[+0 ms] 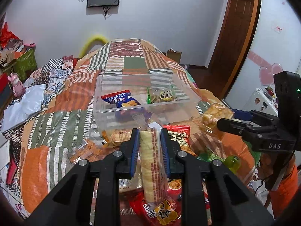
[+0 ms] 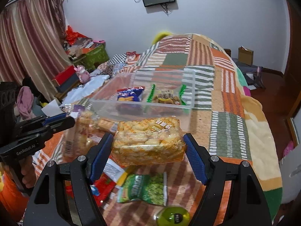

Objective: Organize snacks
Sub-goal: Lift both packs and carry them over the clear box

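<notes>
A clear plastic bin (image 1: 105, 111) (image 2: 105, 105) stands on the patchwork blanket and holds a blue chip packet (image 1: 122, 99) (image 2: 131, 94) and a green-edged snack bag (image 1: 161, 97) (image 2: 165, 97). My left gripper (image 1: 150, 133) is shut on a long clear pack of pale biscuits (image 1: 150, 162), held edge-on just in front of the bin; the pack also shows in the right wrist view (image 2: 82, 131). My right gripper (image 2: 148, 137) is shut on a clear bag of yellow puffed snacks (image 2: 148, 141), held above the blanket near the bin's front wall. The same bag shows in the left wrist view (image 1: 214, 114).
Loose snacks lie below the grippers: red packets (image 1: 178, 135) (image 2: 103, 186), a green pea bag (image 2: 144, 188), an orange cracker pack (image 1: 88, 148) and a green bottle (image 2: 173, 216) (image 1: 233, 162). The blanket's right edge (image 2: 263, 131) drops to the wooden floor. Clutter and boxes (image 2: 88, 54) stand on the left.
</notes>
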### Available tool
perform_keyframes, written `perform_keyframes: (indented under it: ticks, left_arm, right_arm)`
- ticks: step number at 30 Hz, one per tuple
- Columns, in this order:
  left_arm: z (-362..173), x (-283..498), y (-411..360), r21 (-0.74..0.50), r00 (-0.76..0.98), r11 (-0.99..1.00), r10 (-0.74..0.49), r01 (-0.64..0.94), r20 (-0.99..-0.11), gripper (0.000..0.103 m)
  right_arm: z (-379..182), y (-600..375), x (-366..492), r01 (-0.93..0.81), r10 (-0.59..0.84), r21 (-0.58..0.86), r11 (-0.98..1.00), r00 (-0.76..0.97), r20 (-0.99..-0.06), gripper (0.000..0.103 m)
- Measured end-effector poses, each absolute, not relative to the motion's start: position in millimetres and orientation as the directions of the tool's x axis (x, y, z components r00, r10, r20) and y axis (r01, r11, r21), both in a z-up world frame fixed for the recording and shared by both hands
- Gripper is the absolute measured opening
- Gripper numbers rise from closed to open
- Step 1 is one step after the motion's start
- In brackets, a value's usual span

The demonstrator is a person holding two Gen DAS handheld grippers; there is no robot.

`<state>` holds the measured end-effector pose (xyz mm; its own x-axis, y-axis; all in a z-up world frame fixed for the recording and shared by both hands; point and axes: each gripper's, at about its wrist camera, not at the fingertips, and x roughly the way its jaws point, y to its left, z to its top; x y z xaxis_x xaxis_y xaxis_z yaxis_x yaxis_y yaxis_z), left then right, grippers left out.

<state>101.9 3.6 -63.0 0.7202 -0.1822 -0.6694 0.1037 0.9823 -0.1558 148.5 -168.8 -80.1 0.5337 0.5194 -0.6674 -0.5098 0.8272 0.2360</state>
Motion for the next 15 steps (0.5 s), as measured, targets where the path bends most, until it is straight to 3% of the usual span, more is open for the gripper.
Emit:
perform_keyframes:
  ticks: [15]
  left_arm:
    - [-36.2,102.8,8.4,-0.161,0.773,0.982,-0.179,0.102,-0.609,0.021]
  right_arm:
    - [-66.1,-161.1,158.2,-0.52,0.542,0.246,0.818,0.553,-0.633,0.074]
